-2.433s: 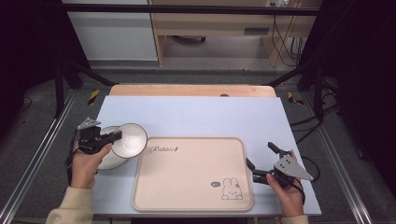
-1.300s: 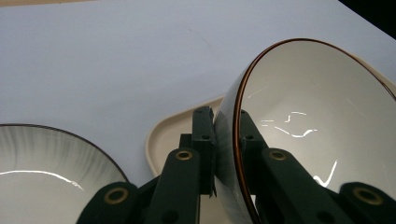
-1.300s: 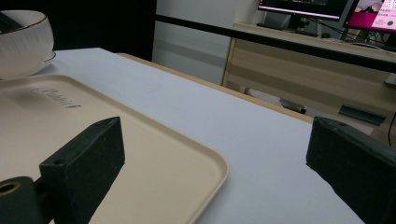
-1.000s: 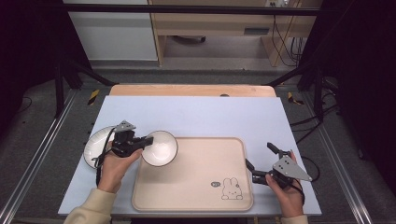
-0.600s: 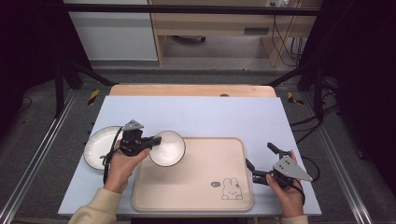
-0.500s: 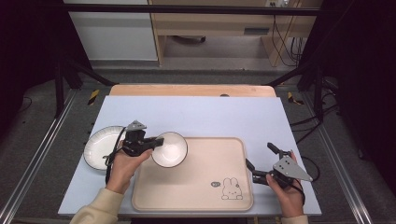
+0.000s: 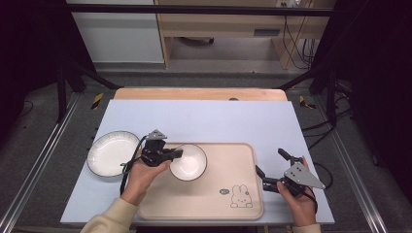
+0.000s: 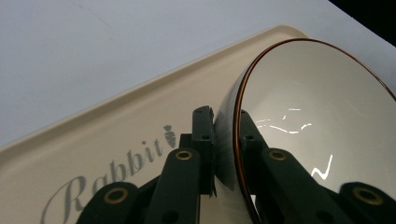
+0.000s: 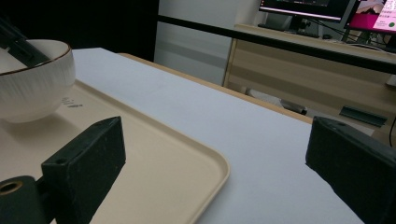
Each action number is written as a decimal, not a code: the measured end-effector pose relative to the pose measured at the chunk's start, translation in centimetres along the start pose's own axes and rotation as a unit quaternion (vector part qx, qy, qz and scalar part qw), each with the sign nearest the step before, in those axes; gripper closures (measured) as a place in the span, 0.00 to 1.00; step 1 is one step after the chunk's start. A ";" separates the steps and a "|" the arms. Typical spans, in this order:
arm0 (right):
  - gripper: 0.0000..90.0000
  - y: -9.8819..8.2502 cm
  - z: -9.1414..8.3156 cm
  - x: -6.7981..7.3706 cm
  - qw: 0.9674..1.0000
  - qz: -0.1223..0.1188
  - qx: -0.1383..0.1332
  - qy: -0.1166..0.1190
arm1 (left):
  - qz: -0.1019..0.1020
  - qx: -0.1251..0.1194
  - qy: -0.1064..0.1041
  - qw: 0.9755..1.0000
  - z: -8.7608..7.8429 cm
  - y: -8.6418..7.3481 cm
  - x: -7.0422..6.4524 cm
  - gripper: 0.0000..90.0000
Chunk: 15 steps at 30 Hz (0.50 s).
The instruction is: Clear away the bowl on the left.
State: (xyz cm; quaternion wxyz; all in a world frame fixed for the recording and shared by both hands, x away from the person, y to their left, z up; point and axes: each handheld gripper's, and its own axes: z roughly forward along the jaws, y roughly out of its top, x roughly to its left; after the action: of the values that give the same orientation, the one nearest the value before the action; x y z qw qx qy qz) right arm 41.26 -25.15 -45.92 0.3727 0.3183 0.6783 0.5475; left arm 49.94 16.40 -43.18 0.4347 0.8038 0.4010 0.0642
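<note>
- Looking down from the high view, the white bowl point(image 7: 188, 161) sits over the upper left part of the beige tray point(image 7: 233, 167), with the left gripper point(image 7: 171, 155) clamped on its near-left rim. A white plate point(image 7: 111, 153) lies on the blue table point(image 7: 218, 121) just left of the tray. The right gripper point(image 7: 270, 164) rests at the tray's right edge, jaws spread wide, nothing between them.
- In the left gripper view, the bowl point(image 8: 317, 121) stands tilted, glossy white inside with a thin brown rim line. The fingers point(image 8: 204, 135) pinch its wall, one outside, one inside, closed tight on it above the tray point(image 8: 93, 140) and its "Rabbit" lettering.
- In the right gripper view, the bowl point(image 9: 35, 79) shows a ribbed white outside and sits far left on the tray point(image 9: 154, 154), well apart from the widely parted fingers point(image 9: 88, 158).
</note>
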 end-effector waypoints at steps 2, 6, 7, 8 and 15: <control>0.05 0.0 0.0 0.0 1.000 -0.001 -0.001 0.002 | -0.005 0.000 -0.010 1.000 0.4 -0.1 -0.3 0.91; 0.05 0.1 0.0 0.1 1.000 -0.002 -0.002 0.002 | -0.001 0.008 -0.017 1.000 0.9 -0.2 -0.7 0.91; 0.05 0.1 0.0 0.1 1.000 -0.002 -0.003 0.002 | -0.001 0.007 -0.019 1.000 1.1 -0.2 -1.0 0.91; 0.05 0.1 0.0 0.1 1.000 -0.003 -0.002 0.002 | 0.000 0.009 -0.021 1.000 1.2 -0.2 -1.1 0.91; 0.05 0.1 0.0 0.1 1.000 -0.002 -0.002 0.001 | 0.011 0.021 -0.029 0.999 2.0 -0.3 -2.0 0.91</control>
State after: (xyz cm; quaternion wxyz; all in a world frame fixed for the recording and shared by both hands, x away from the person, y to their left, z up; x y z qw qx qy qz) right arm 41.22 -25.09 -45.86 0.3739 0.3155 0.6781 0.5484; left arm 49.33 13.81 -44.18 0.4280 0.8186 0.3811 0.0372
